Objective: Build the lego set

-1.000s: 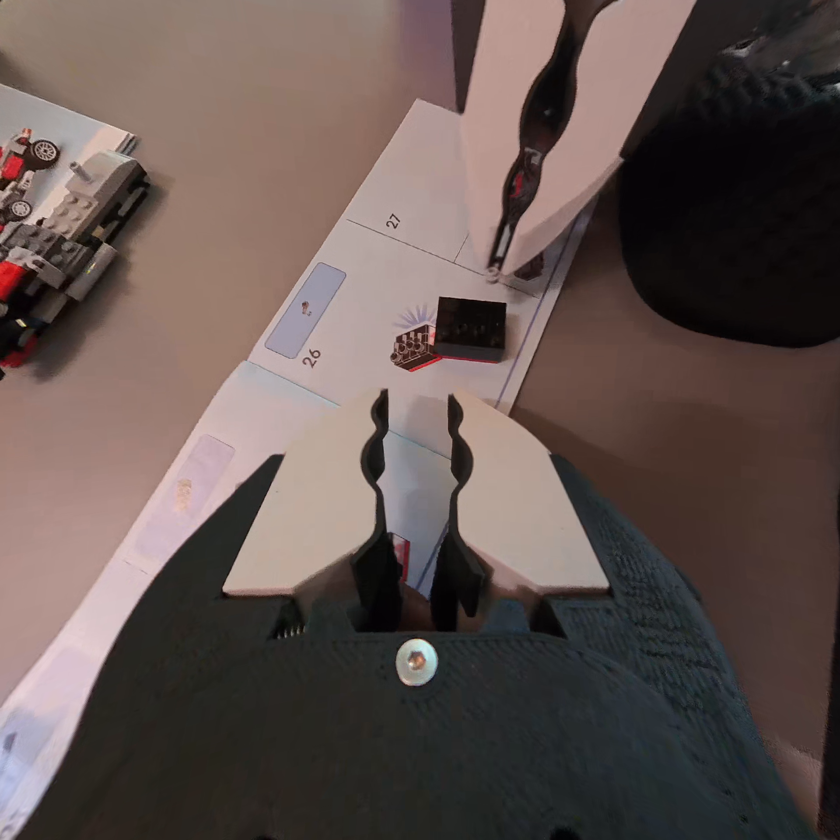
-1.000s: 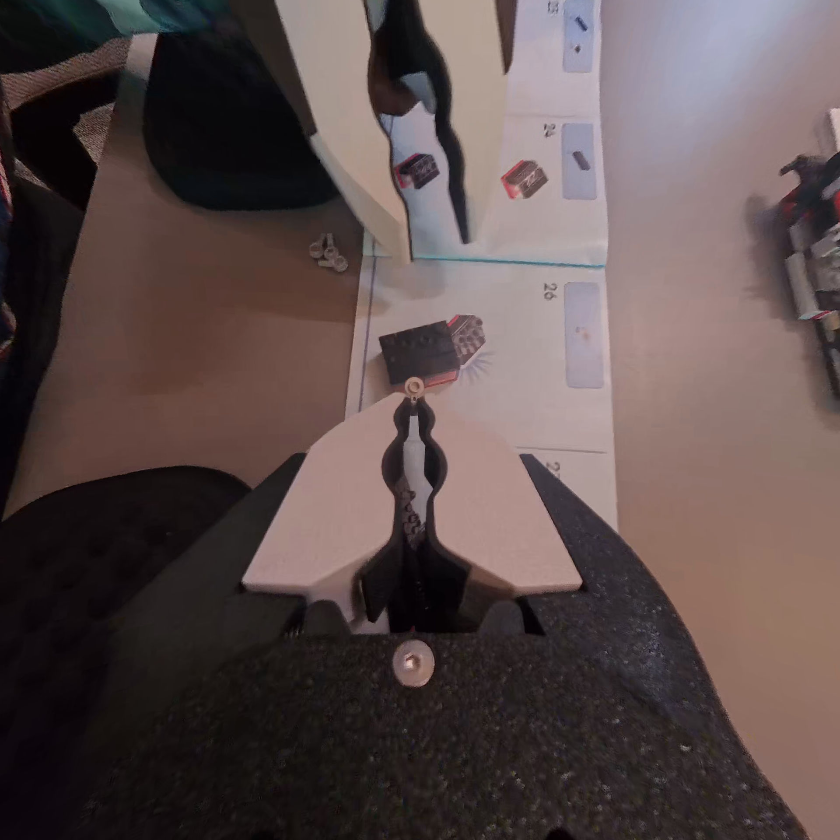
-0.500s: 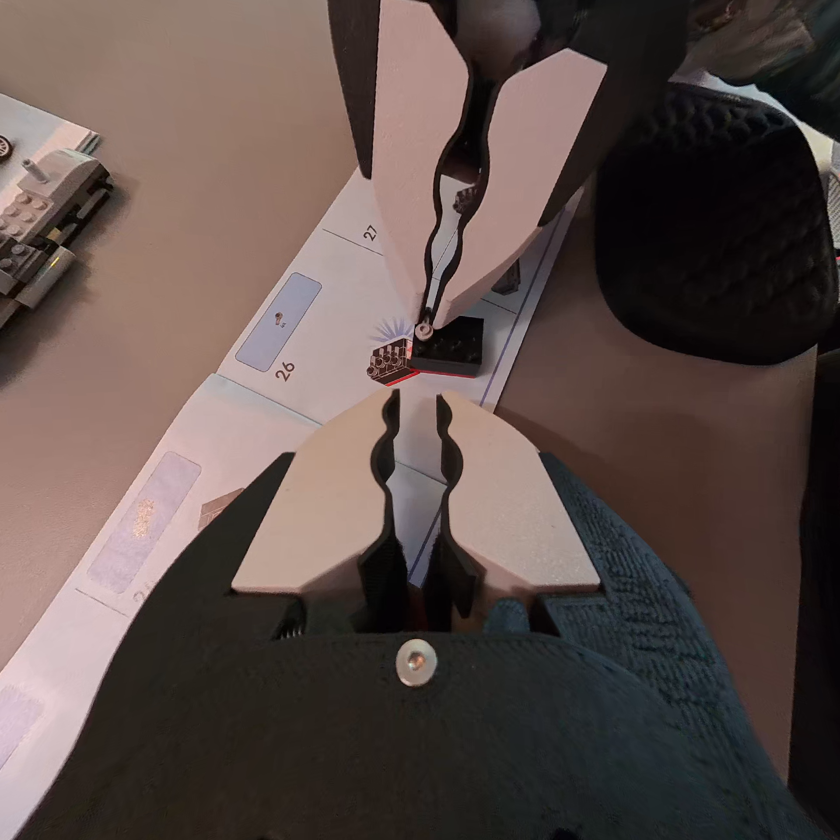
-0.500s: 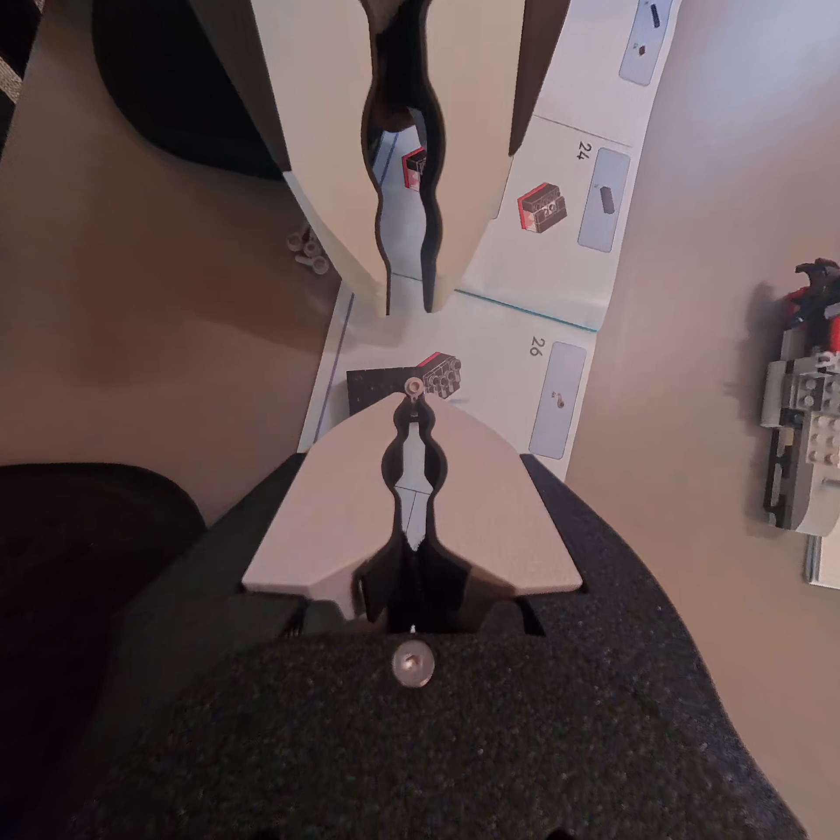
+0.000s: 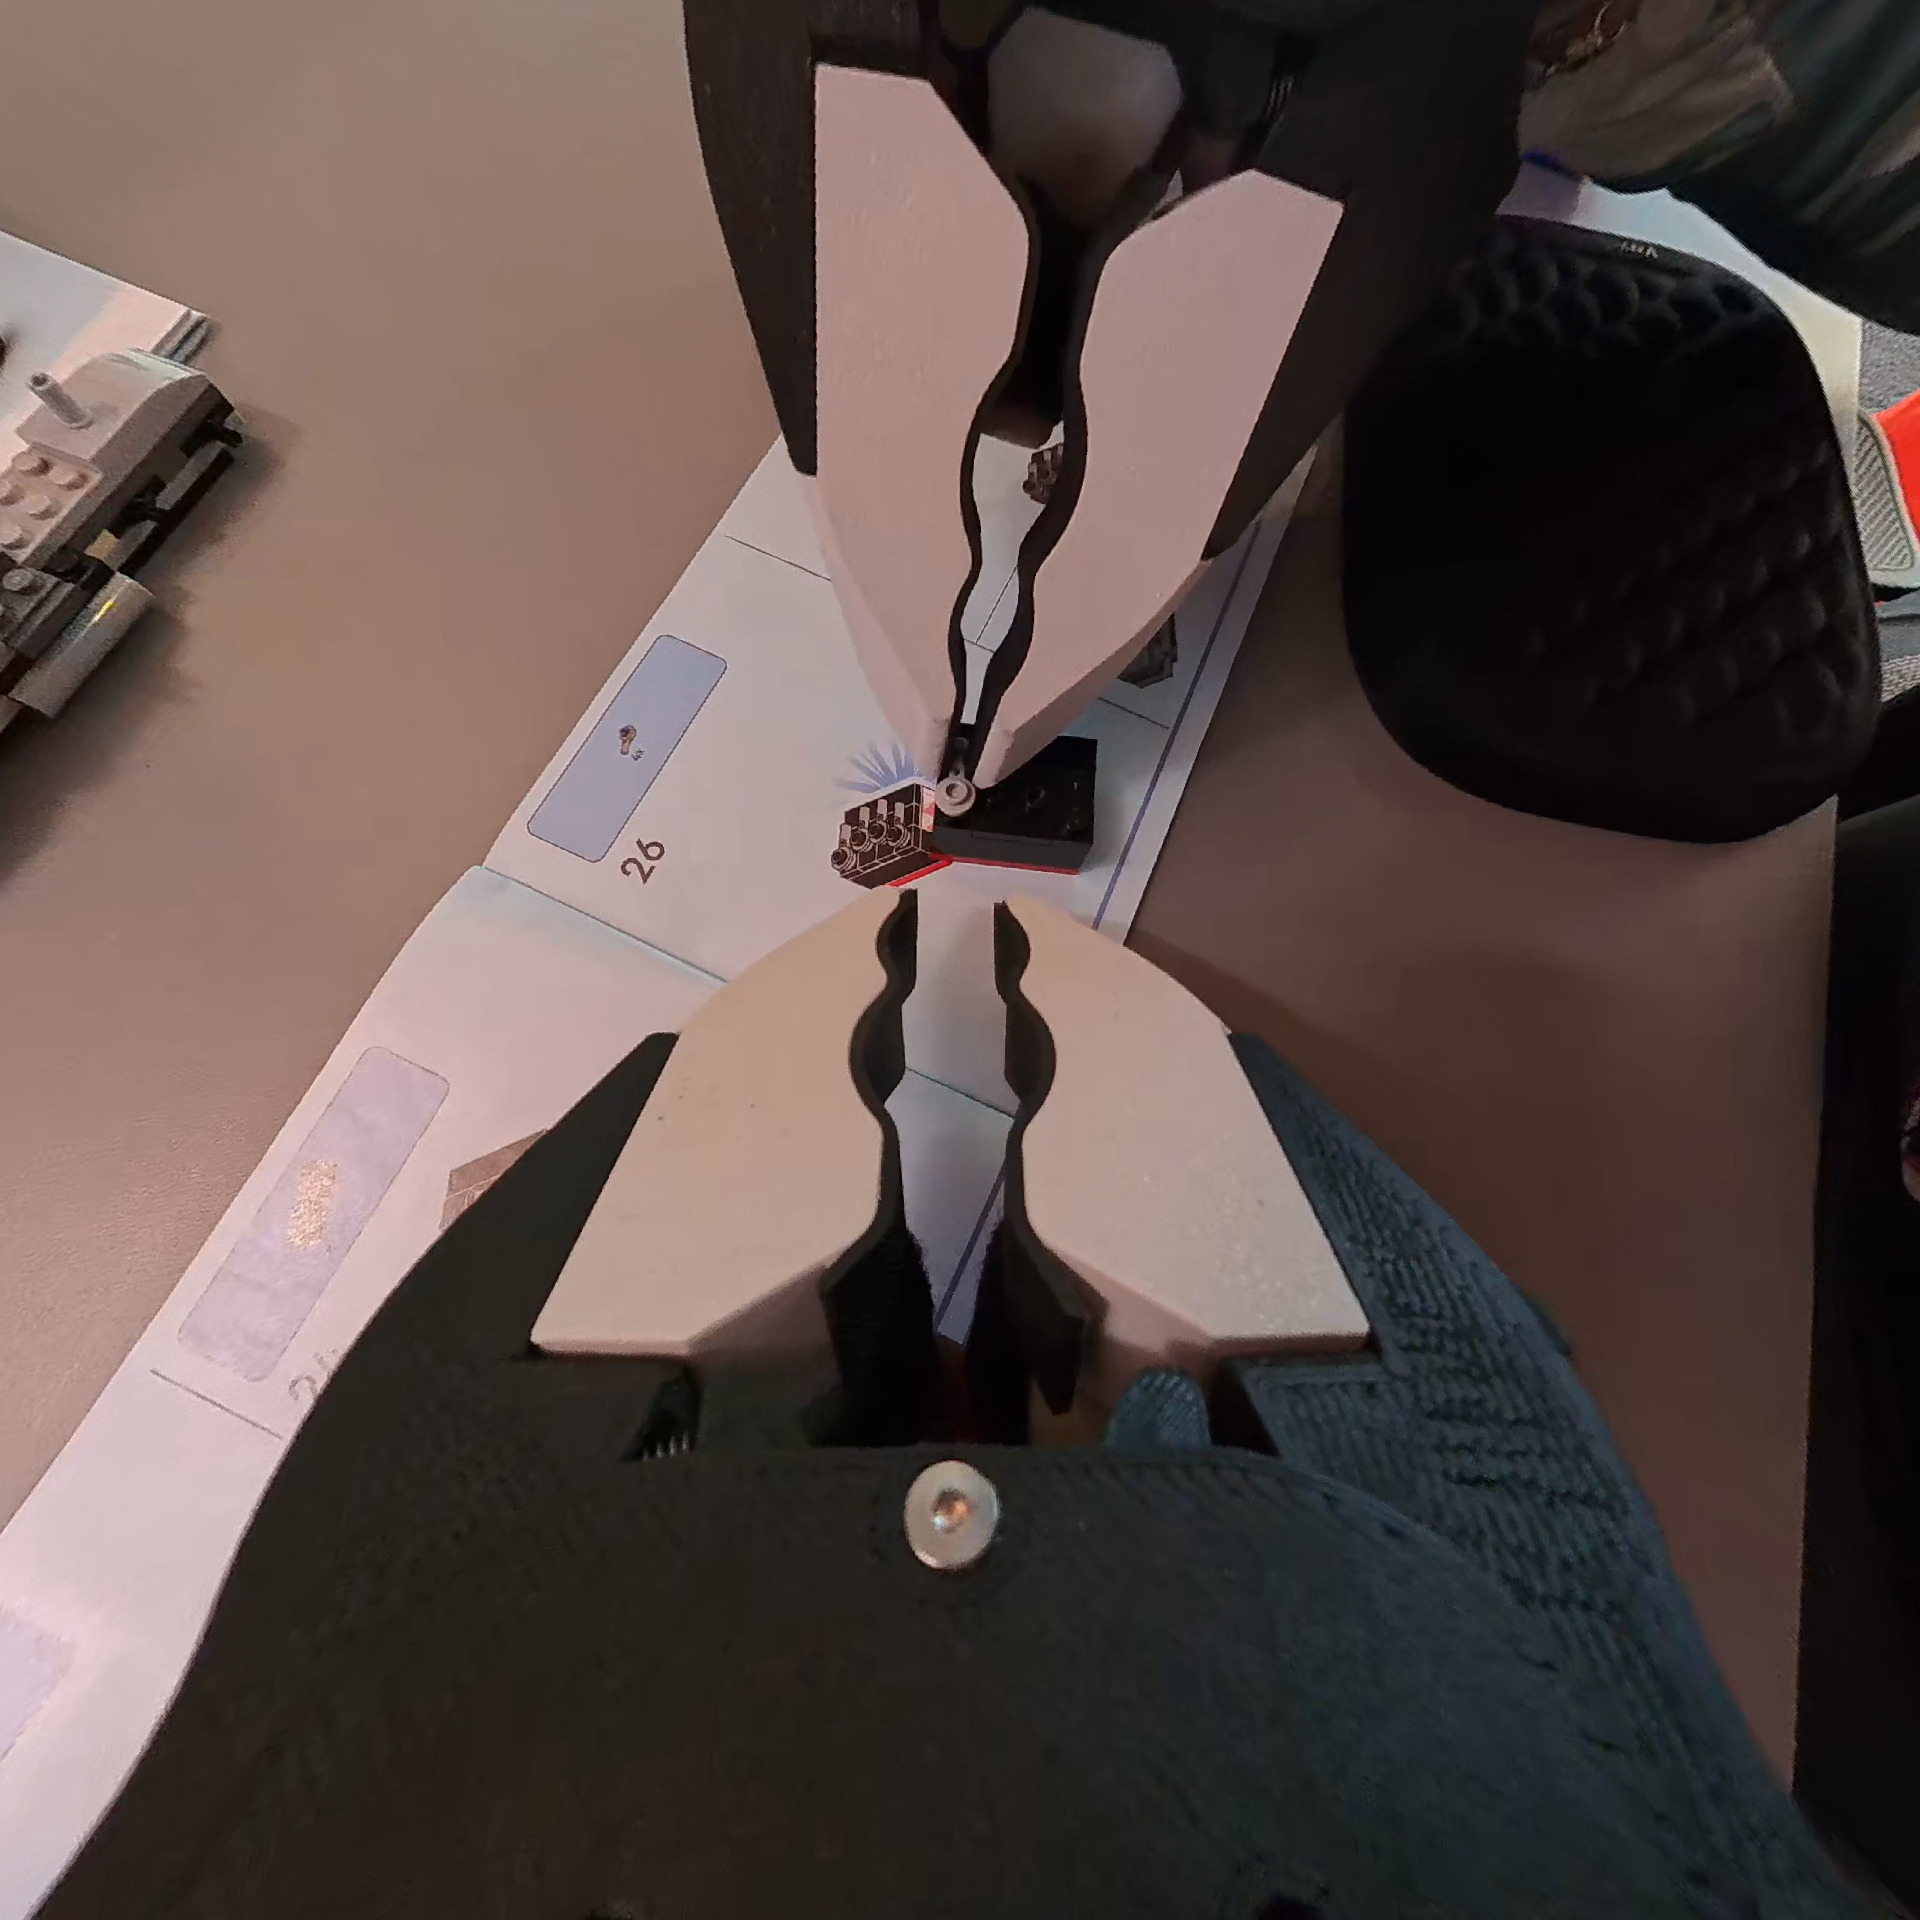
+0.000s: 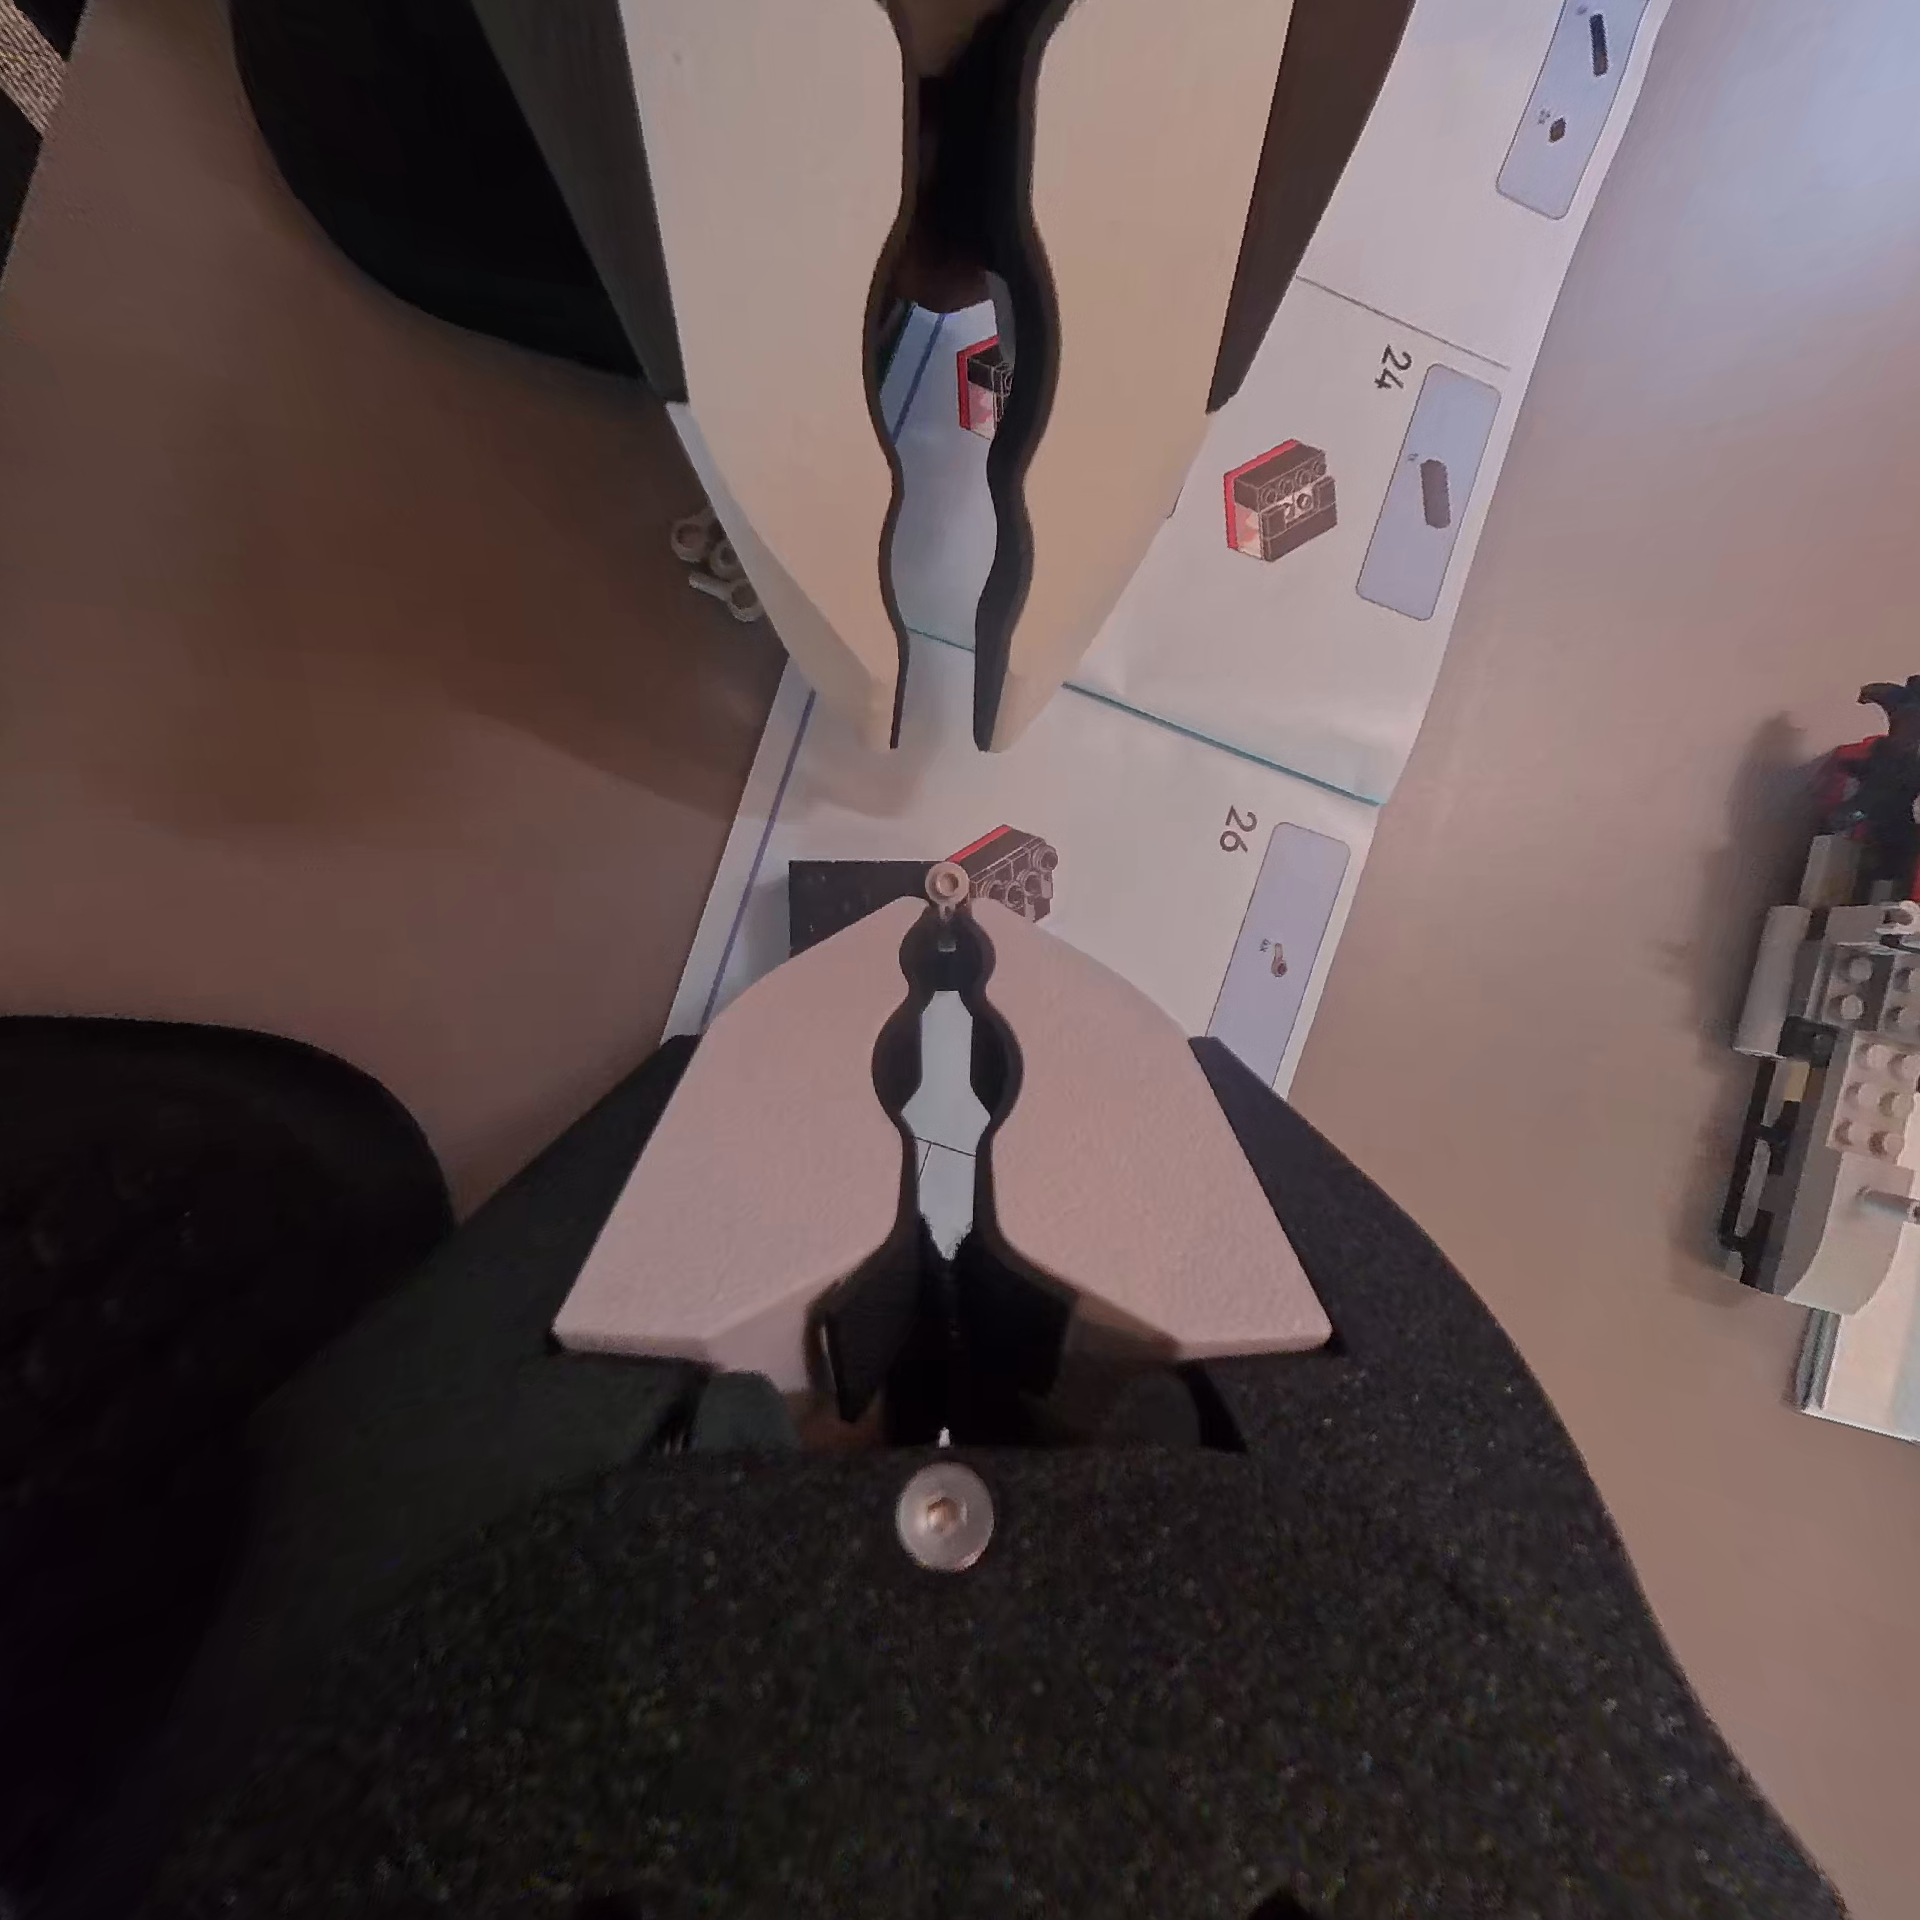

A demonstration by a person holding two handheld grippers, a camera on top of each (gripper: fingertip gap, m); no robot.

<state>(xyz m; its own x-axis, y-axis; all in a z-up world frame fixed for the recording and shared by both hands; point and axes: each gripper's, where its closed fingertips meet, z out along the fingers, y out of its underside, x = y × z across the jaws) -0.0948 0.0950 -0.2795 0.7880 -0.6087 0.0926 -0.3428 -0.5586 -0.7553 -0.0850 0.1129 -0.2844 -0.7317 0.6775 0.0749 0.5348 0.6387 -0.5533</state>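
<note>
The lego set's black block (image 5: 1023, 821), a dark stack with a red layer at its base, sits on the open instruction booklet (image 5: 582, 997) just beyond the tips of both grippers. The right gripper (image 5: 961, 774), reaching in from the far side in the left wrist view, pinches a tiny light-grey round piece (image 5: 954, 794) at its very tips, fingers drawn nearly together around it. That piece hangs at the block's near corner; whether it touches the studs cannot be told. In the right wrist view the same grey piece (image 6: 947, 883) pokes out past the right gripper's (image 6: 948, 914) fingertips, with the block (image 6: 847, 899) partly hidden behind the left finger. The left gripper (image 5: 956, 914) faces the block tip to tip with the right one, its fingers narrowly apart and holding nothing. A few spare pale pieces (image 6: 717, 566) lie on the tan table (image 5: 416, 312) beside the left gripper's (image 6: 935, 743) finger. A partly built grey and black vehicle (image 6: 1839, 1101) stands well off to the right gripper's right side.
</note>
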